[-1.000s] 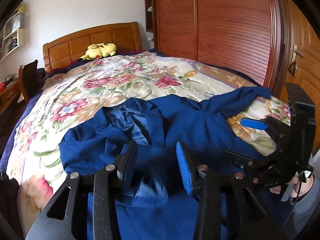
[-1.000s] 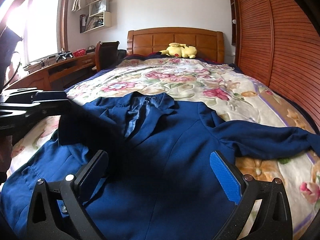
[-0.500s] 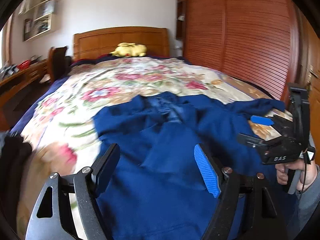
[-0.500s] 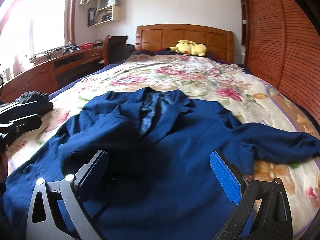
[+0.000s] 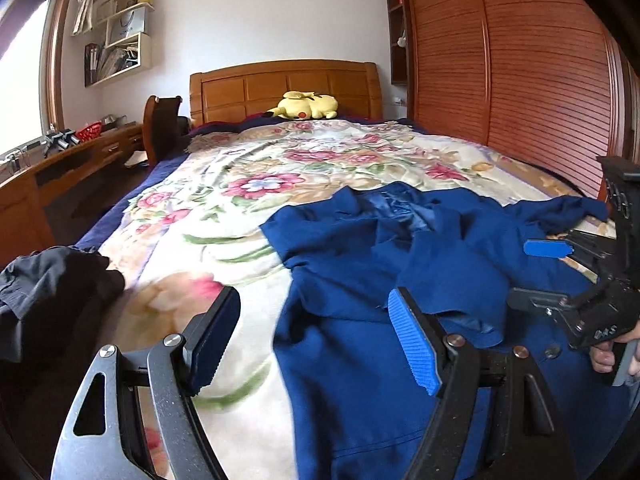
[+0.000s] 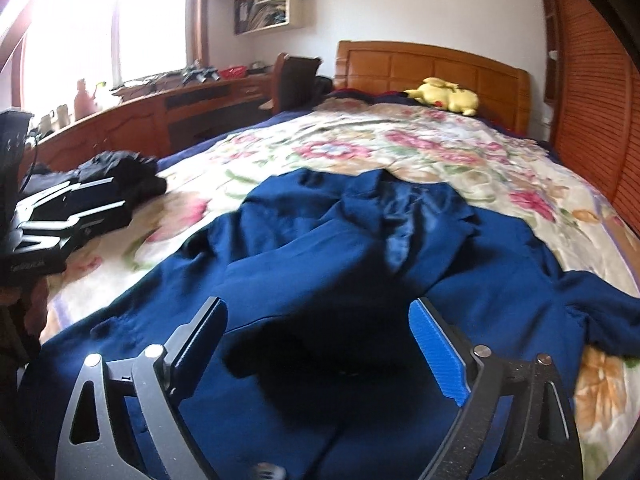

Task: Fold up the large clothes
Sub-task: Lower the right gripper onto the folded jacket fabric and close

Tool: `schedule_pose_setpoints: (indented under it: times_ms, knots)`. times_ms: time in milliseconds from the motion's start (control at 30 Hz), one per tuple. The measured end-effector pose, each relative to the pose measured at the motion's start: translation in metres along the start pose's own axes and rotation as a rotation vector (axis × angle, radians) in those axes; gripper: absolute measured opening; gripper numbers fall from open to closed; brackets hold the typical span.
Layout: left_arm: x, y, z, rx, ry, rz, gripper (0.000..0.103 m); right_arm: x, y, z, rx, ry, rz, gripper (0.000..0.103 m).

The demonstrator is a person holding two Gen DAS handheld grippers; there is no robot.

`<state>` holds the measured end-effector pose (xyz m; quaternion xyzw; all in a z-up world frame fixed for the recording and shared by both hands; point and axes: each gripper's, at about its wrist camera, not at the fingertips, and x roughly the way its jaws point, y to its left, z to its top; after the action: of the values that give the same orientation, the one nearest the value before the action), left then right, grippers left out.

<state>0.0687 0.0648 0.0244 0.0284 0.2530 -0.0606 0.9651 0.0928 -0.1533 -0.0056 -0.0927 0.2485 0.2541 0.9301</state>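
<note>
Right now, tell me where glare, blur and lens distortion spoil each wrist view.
Right wrist view: the bright window blows out to white at the upper left, and the dark blue jacket smears softly. Left wrist view: the floral bedspread blurs near the fingers, the window is only mildly overexposed. Both views: fisheye bends the slatted wooden wardrobe, and black corners vignette the frame.

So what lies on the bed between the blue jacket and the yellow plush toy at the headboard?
Only bare floral bedspread lies between the blue jacket and the yellow plush toy; both wrist views show it.
</note>
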Motion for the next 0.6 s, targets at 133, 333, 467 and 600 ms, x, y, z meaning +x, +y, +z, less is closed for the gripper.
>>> schedule_pose_setpoints:
  times_ms: [133, 333, 467, 600]
  knots:
    - [0.0, 0.007, -0.004, -0.004, 0.007, 0.004, 0.077, -0.003, 0.011, 0.001, -0.041, 0.006, 0.018, 0.09]
    - [0.002, 0.012, -0.01, -0.01, 0.021, 0.009, 0.077, 0.012, 0.022, 0.0, -0.103, 0.052, 0.018, 0.088]
    - [0.003, 0.012, -0.01, -0.027, 0.027, -0.004, 0.077, 0.031, 0.024, -0.001, -0.131, 0.104, 0.005, 0.08]
    - [0.005, 0.01, -0.011, -0.026, 0.031, -0.002, 0.077, 0.037, 0.024, 0.001, -0.134, 0.123, -0.002, 0.06]
